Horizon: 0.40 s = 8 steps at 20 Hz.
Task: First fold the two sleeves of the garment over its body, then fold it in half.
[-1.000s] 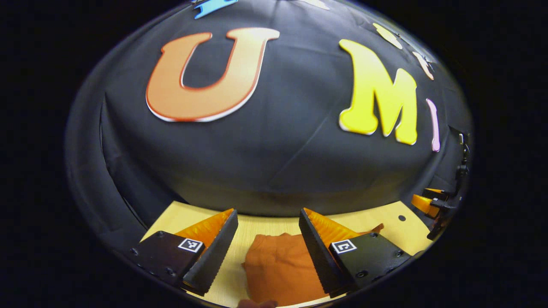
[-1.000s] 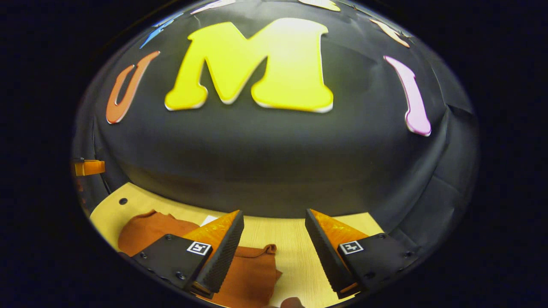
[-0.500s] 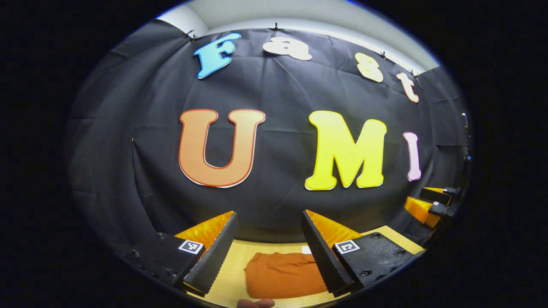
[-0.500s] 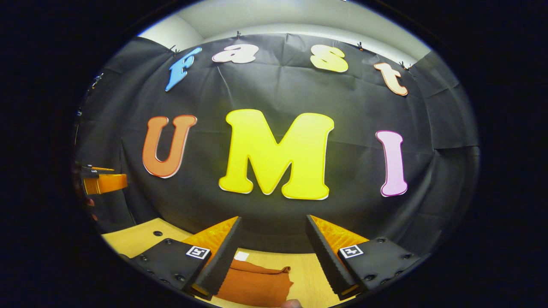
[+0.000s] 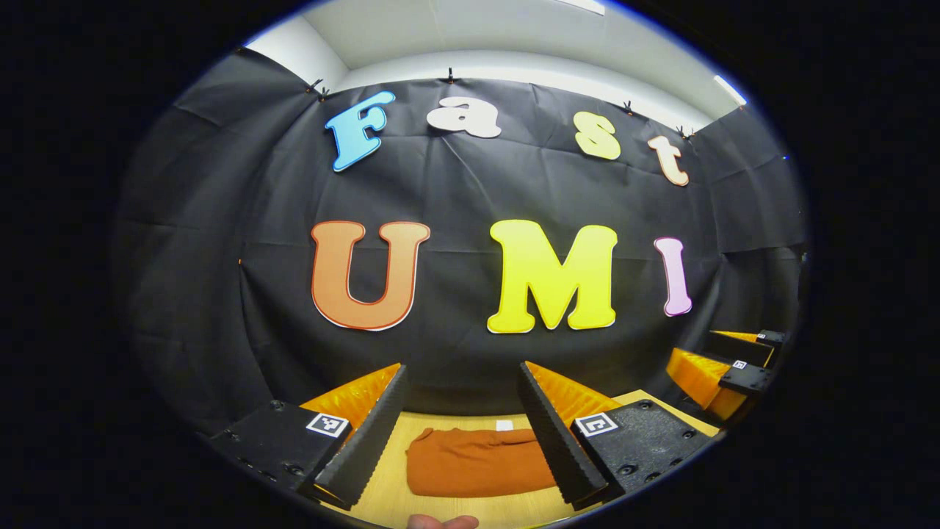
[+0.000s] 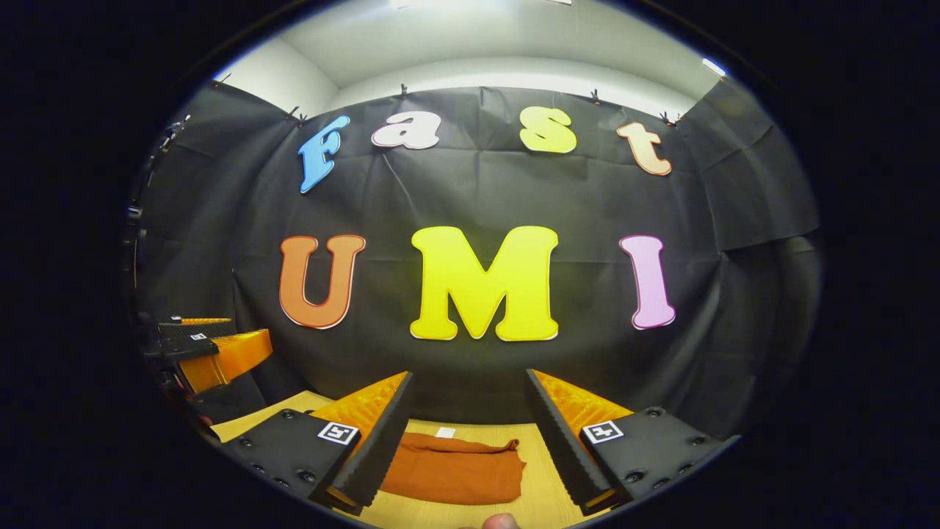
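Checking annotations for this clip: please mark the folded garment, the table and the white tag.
garment (image 5: 477, 463): left gripper view, middle of the folded cloth.
table (image 6: 540, 492): right gripper view, bare wood right of the garment.
white tag (image 6: 445, 432): right gripper view, its middle, at the garment's far edge.

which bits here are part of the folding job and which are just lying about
Part of the job:
- garment, lying folded on the table
- left gripper, open, holding nothing
- right gripper, open, holding nothing

Just there:
- table
- small white tag on the table at the garment's far edge
- black cloth wall
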{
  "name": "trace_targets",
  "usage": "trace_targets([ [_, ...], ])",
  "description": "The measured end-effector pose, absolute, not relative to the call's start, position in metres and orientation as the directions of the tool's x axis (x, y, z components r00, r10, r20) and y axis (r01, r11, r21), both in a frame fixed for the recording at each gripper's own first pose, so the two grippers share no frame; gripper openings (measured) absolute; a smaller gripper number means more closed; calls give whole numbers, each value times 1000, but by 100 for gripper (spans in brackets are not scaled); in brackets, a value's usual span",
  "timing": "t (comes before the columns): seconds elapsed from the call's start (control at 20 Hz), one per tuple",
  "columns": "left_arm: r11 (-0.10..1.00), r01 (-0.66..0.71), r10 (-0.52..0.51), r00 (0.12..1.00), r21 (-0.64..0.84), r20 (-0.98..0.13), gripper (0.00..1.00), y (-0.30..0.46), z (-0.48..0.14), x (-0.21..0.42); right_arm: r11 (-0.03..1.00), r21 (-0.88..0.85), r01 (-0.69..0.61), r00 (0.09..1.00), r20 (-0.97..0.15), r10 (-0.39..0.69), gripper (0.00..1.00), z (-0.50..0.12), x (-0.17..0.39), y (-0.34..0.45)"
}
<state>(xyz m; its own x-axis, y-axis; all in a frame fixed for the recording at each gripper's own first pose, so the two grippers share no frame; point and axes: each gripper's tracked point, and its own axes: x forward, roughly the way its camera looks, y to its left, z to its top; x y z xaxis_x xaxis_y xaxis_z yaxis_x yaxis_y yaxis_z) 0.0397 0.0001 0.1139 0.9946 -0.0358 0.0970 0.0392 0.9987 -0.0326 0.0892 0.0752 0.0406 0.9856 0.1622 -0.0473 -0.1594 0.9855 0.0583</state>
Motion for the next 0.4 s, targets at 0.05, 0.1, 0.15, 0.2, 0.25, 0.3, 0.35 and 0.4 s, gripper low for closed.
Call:
trace_targets([
  [0.05, 998, 44, -41, 995, -34, 95, 96, -3, 113, 38, 986, 62, -157, 986, -49, 160, 94, 39, 87, 76],
  [0.1, 999, 45, -42, 995, -28, 92, 96, -5, 111, 36, 986, 57, -157, 986, -53, 160, 94, 38, 86, 75],
  [0.15, 999, 47, -45, 995, -24, 89, 96, -6, 111, 36, 985, 52, -162, 985, -56, 165, 94, 37, 85, 76],
  [0.2, 999, 48, -46, 995, -24, 86, 96, -7, 110, 35, 985, 50, -166, 984, -54, 169, 95, 38, 85, 78],
  [0.25, 998, 48, -45, 995, -27, 85, 96, -7, 109, 34, 985, 50, -167, 984, -54, 170, 95, 39, 85, 78],
  [0.3, 998, 49, -47, 996, -34, 82, 96, -7, 108, 33, 984, 51, -170, 984, -53, 173, 95, 38, 85, 78],
  [0.35, 998, 46, -43, 996, -37, 77, 96, -7, 108, 33, 983, 52, -174, 983, -54, 177, 95, 38, 85, 79],
  [0.4, 998, 41, -38, 997, -39, 73, 96, -6, 105, 33, 983, 50, -177, 982, -54, 180, 95, 37, 84, 80],
])
